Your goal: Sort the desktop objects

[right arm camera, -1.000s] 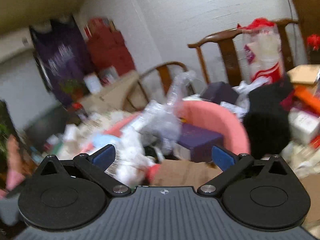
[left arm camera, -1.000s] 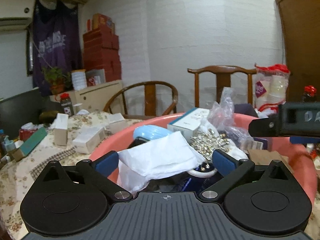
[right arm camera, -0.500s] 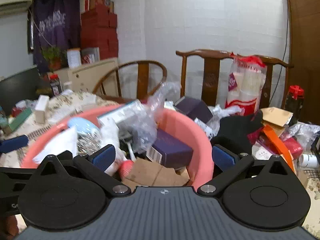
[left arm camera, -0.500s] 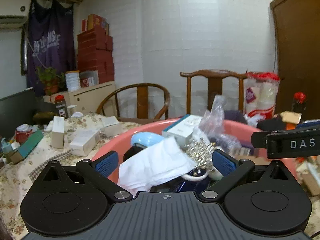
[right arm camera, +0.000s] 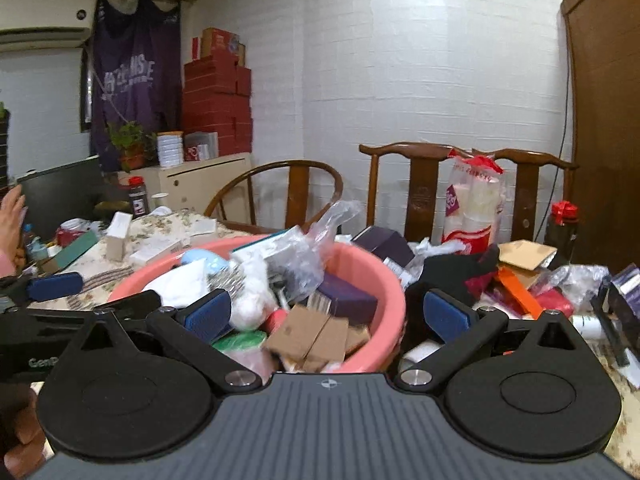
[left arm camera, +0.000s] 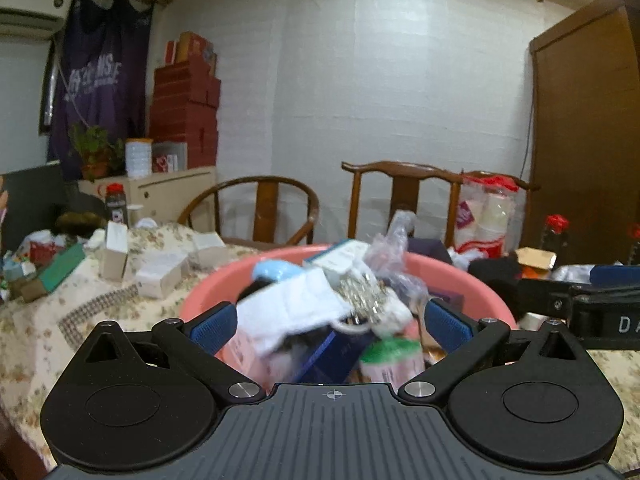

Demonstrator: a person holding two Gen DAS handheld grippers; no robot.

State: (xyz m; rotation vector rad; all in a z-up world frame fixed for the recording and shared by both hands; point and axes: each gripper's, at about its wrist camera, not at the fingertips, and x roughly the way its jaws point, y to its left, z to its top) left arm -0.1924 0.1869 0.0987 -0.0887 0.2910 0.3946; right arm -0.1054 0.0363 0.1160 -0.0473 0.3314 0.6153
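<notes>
A pink plastic basin [left arm camera: 212, 284] [right arm camera: 380, 276] stands on the flowered table, heaped with clutter: a white cloth [left arm camera: 288, 316], a light blue object [left arm camera: 276, 270], a clear plastic bag [right arm camera: 304, 256], a purple box [right arm camera: 346, 296], brown cardboard [right arm camera: 312, 336] and a green-lidded tub [left arm camera: 390, 354]. My left gripper [left arm camera: 328, 326] is open and empty, hovering at the basin's near rim. My right gripper [right arm camera: 326, 316] is open and empty over the basin's right side. Each gripper shows at the edge of the other's view.
White boxes [left arm camera: 160, 274] and a green box [left arm camera: 60, 266] lie on the table to the left. To the right lie a black cloth [right arm camera: 456, 268], an orange box [right arm camera: 516, 292] and a bag of paper cups [right arm camera: 472, 204]. Wooden chairs [right arm camera: 420, 184] stand behind.
Both grippers have drawn back and risen a little from the basin, so more of the room and the basin's front contents show. The right view, blurred and tilted a second ago, has levelled.
</notes>
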